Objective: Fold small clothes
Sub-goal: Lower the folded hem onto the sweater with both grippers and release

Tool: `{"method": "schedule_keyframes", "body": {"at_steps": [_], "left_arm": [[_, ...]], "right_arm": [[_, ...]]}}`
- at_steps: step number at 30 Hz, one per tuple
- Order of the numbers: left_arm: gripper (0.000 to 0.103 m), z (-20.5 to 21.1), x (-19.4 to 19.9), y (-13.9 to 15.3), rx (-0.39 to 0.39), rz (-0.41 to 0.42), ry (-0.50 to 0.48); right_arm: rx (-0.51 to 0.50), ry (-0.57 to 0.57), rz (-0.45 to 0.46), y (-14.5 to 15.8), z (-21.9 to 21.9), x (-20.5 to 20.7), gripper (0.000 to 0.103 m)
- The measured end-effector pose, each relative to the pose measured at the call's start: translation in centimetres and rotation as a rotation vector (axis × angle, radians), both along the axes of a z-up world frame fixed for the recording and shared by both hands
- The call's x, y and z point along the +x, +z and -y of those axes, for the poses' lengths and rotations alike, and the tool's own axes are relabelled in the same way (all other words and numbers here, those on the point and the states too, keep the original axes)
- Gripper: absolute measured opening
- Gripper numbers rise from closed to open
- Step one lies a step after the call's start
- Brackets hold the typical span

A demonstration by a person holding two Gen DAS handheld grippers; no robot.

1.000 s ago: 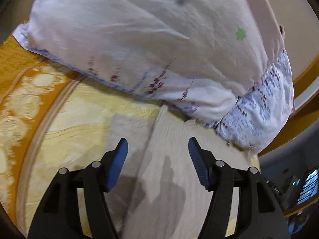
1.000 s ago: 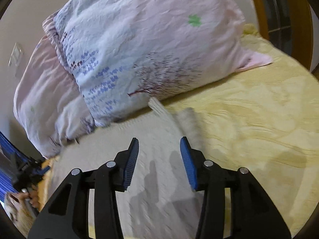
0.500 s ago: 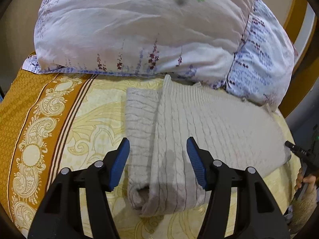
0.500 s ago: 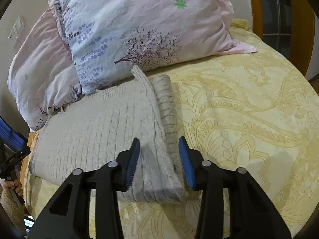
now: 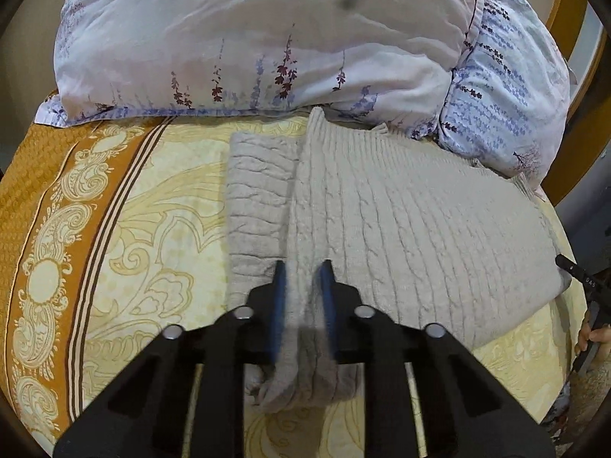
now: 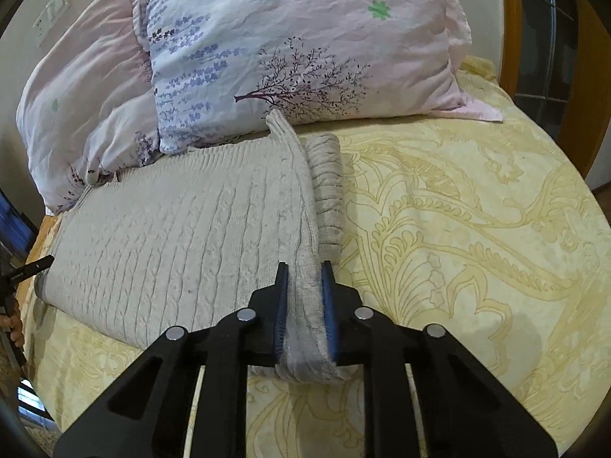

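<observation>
A beige cable-knit sweater (image 5: 401, 221) lies folded on the yellow patterned bedspread (image 5: 152, 236), its far edge against the pillows. In the left wrist view its sleeve (image 5: 259, 191) is folded along the left side. My left gripper (image 5: 303, 294) is shut on the sweater's near left corner. In the right wrist view the sweater (image 6: 183, 236) spreads to the left, with the folded sleeve (image 6: 328, 187) on the right. My right gripper (image 6: 304, 290) is shut on the sweater's near right corner. Each gripper's tip shows at the edge of the other view.
Two floral pillows (image 5: 248, 38) (image 6: 298, 45) lean behind the sweater. An orange patterned border (image 5: 49, 229) runs along the bedspread's left side. A wooden bed frame (image 6: 511, 30) stands at the back right. Bare bedspread (image 6: 477, 248) lies right of the sweater.
Both grippers were open a second ago. They pulled back from the pillows towards the sweater's near edge and have closed on its two near corners.
</observation>
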State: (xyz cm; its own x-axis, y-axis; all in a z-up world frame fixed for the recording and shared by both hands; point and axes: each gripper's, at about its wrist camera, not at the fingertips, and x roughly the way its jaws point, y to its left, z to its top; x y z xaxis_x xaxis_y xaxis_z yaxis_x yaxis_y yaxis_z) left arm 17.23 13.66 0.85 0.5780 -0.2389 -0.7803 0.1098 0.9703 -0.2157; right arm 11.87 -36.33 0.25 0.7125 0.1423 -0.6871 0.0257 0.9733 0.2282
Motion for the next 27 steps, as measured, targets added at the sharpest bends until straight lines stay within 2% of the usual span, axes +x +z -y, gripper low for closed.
{"method": "schedule_keyframes", "body": {"at_steps": [1, 6, 14, 22, 27], "left_arm": [[0.008, 0.0, -0.1, 0.0, -0.007, 0.0, -0.004], [0.007, -0.1, -0.4, 0.2, -0.028, 0.003, -0.012], [0.007, -2.1, -1.0, 1.4, -0.163, 0.014, -0.023], [0.007, -2.3, -1.8, 0.9, -0.169, 0.002, -0.05], [0.007, -2.3, -2.1, 0.0, -0.13, -0.008, -0.054]], "right_arm": [[-0.002, -0.005, 0.006, 0.1, 0.0, -0.1, 0.013], [-0.003, -0.028, 0.057, 1.2, -0.1, -1.0, 0.011], [0.047, -0.037, 0.114, 2.7, 0.2, -3.3, 0.008], [0.063, -0.071, 0.054, 1.0, 0.7, -4.1, 0.008], [0.028, -0.089, 0.007, 0.0, 0.5, -3.3, 0.008]]}}
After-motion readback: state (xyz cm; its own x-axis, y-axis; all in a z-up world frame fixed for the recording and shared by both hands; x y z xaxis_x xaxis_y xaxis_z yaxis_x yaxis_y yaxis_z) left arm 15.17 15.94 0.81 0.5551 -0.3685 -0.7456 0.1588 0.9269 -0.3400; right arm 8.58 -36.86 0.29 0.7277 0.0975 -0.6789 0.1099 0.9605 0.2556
